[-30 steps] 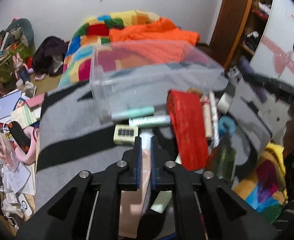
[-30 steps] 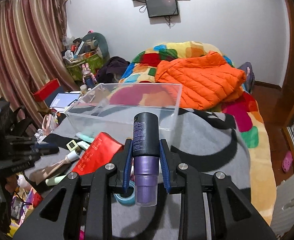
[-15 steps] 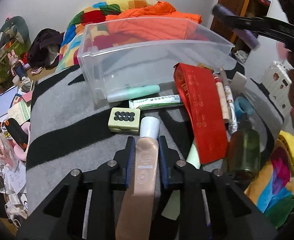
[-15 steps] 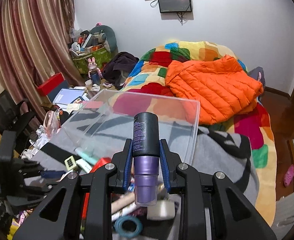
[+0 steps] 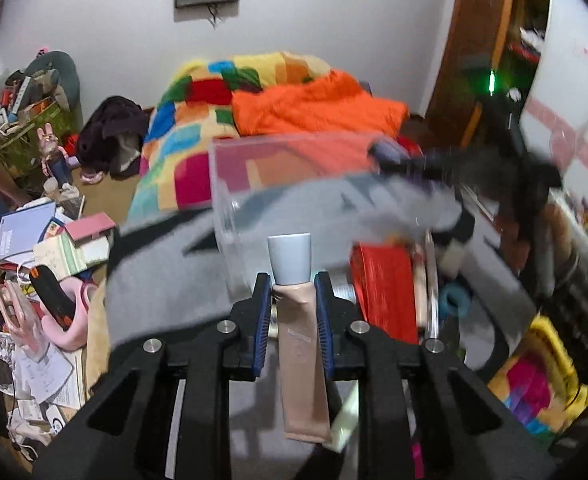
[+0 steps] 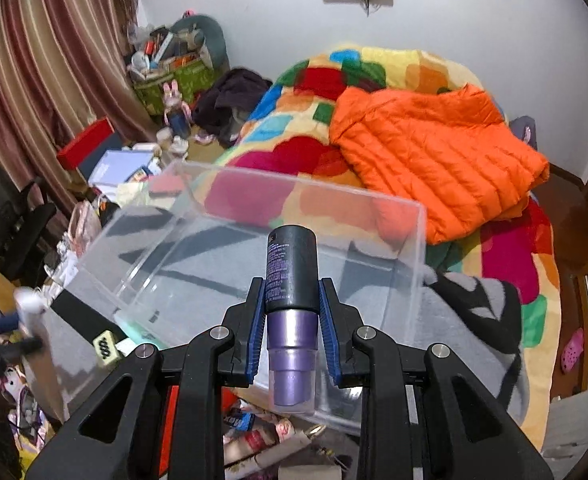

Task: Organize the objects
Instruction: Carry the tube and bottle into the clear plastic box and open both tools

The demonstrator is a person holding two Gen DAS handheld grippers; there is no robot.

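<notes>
My left gripper (image 5: 292, 294) is shut on a beige tube with a white cap (image 5: 300, 344), held above the grey blanket in front of the clear plastic bin (image 5: 230, 208). My right gripper (image 6: 292, 302) is shut on a purple bottle with a black cap (image 6: 292, 280) and holds it over the near edge of the clear bin (image 6: 408, 276). The right gripper also shows blurred over the bin's right end in the left wrist view (image 5: 434, 168). The left gripper with the tube shows blurred at the far left of the right wrist view (image 6: 26, 308).
A red box (image 5: 382, 284), rolled tubes (image 5: 422, 280) and a blue tape roll (image 5: 454, 300) lie right of the bin. A green keypad block (image 6: 106, 346) and a mint tube lie by its left end. An orange jacket (image 6: 434, 152) lies on the bed. Floor clutter (image 5: 42, 240) lies left.
My left gripper has lifted the beige tube off the blanket and tilted up. My right gripper has carried the purple bottle forward, over the bin's near edge.
</notes>
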